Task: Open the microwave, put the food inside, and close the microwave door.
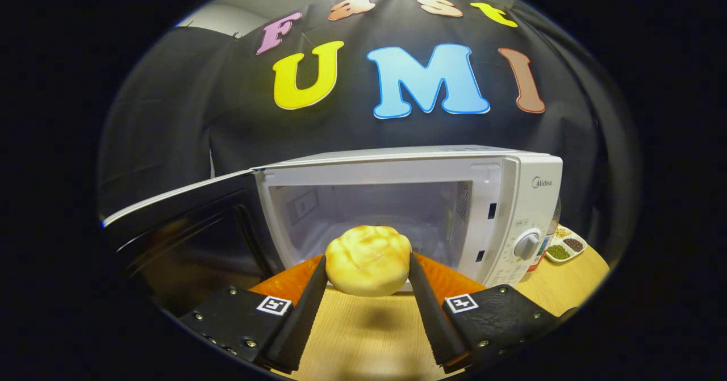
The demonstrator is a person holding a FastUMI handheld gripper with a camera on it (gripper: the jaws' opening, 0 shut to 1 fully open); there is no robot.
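Note:
A pale golden bread bun point(368, 259) hangs above the wooden table, with my gripper point(368, 267) shut on it, one finger pressing each side. Its shadow lies on the table below. Just beyond the bun stands a white microwave point(397, 171) with its cavity point(369, 210) showing, white-walled and lit. The microwave door point(182, 222) is swung wide to the left, its dark glass inner face turned toward me. A round dial point(527, 245) sits on the control panel at the right of the cavity.
The wooden table point(369, 335) spreads beneath my fingers. To the right of the microwave, a small white divided dish point(565, 246) holds green and brown grains. The booth's black cloth wall rises behind the microwave.

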